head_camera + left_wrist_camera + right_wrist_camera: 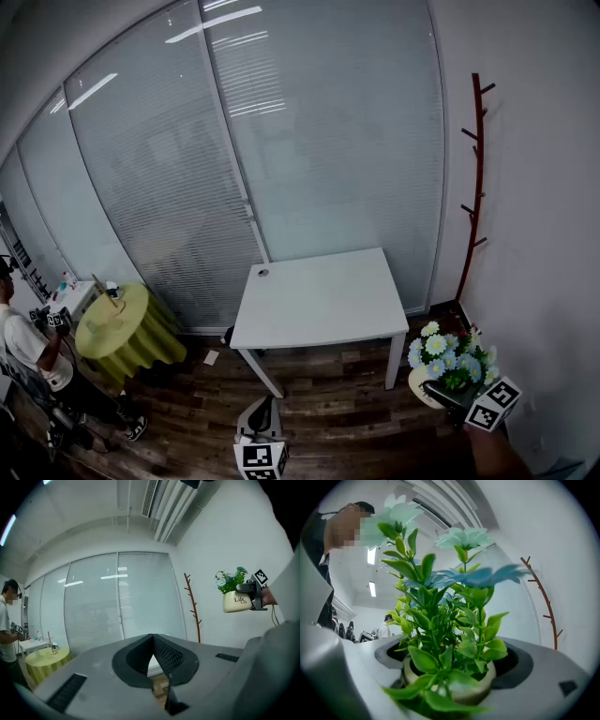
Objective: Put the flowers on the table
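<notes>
Between the right gripper's (451,670) jaws, the pot of flowers (485,683)

Grey claw (152,641), black-and-white marker cube (260,459)

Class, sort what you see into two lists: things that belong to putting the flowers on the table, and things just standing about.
Belong to the job: pot of flowers, held by the right tongs; white table.
Just standing about: round table with yellow cloth; branch-shaped coat stand; person at the left.
</notes>
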